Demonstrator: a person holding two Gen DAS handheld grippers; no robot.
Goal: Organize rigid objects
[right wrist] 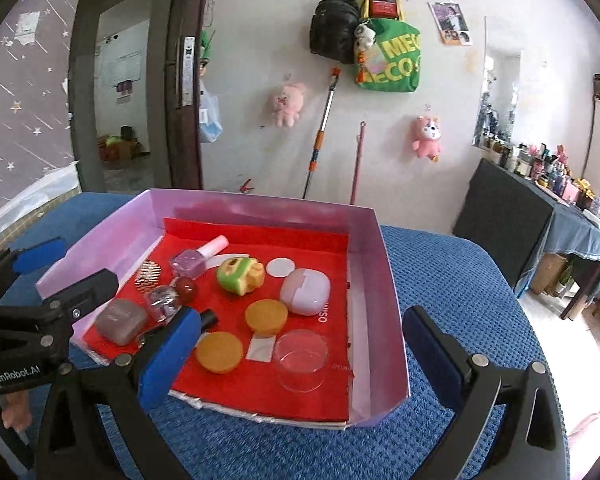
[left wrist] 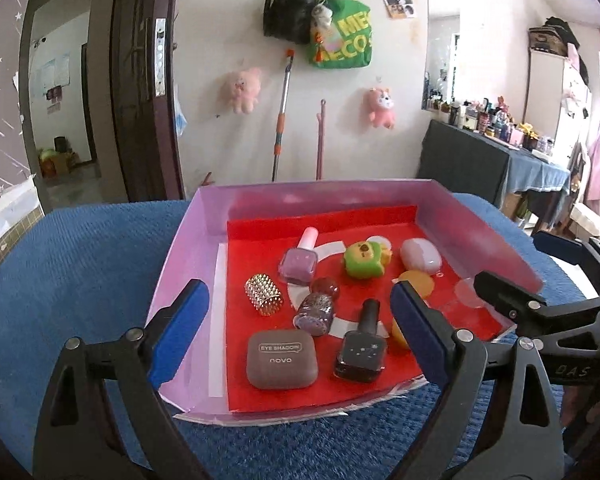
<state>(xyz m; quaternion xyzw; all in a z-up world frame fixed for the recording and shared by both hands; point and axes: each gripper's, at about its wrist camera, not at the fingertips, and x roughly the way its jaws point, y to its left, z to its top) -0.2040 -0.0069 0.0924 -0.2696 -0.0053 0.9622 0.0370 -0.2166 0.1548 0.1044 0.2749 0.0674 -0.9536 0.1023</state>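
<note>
Tray (left wrist: 188, 248) sitting on blue desk (left wrist: 80, 264), holding compact (left wrist: 282, 359), three polish bottles, studded roller (left wrist: 264, 294), green toy (left wrist: 363, 259), pink case (right wrist: 305, 291), two orange lids, clear dish (right wrist: 301, 357). Left tongs (left wrist: 296, 330) hovering wide open over compact, gripping nothing. Right tongs (right wrist: 300, 354) gaping empty around near right corner.

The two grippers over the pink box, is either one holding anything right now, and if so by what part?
Nothing is held. The left gripper and the right gripper both stand open above the box, with no pad touching any item.
</note>
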